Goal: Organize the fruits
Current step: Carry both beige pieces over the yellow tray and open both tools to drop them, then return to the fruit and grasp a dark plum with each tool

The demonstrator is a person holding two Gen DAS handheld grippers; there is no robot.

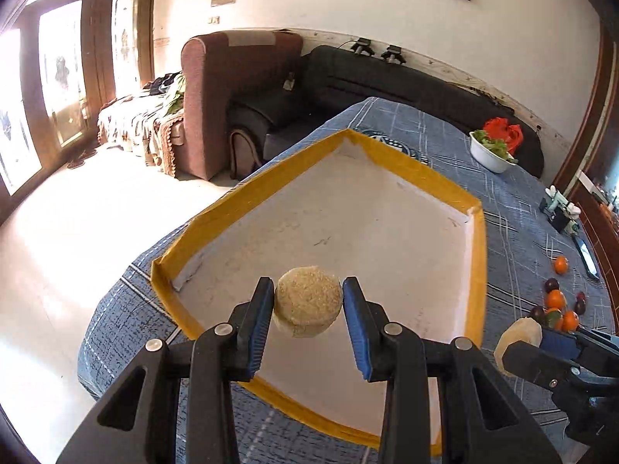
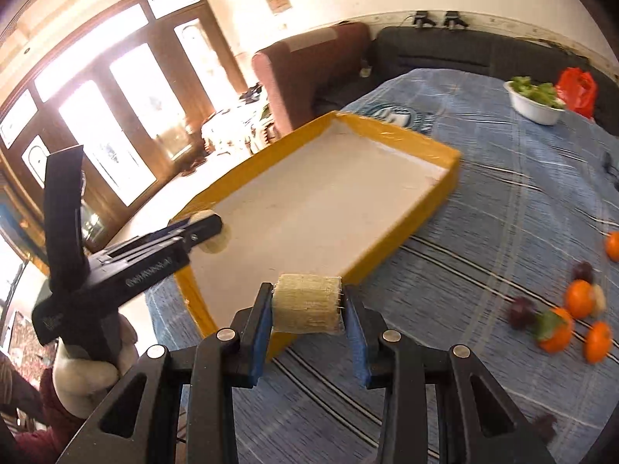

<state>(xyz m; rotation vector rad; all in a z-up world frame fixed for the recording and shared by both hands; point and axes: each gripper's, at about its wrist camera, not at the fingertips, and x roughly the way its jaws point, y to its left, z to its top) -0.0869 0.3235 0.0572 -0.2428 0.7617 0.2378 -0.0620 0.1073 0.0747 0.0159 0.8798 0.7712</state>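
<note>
Fruit rounds sit in both tongs: the left gripper (image 1: 308, 301) pinches a tan, rough-skinned fruit (image 1: 308, 306) between its blue pads, hanging over the near end of the yellow-rimmed tray (image 1: 478, 263). The right gripper (image 2: 307, 305) clamps a similar pale fruit piece (image 2: 307, 303) just short of the tray's near wall. Oranges (image 2: 579, 298) and dark plums (image 2: 521, 311) lie on the blue cloth (image 2: 483, 208), off to its right. Each piece likely wants lowering close to the floor before release, well apart, so neither rolls.
</note>
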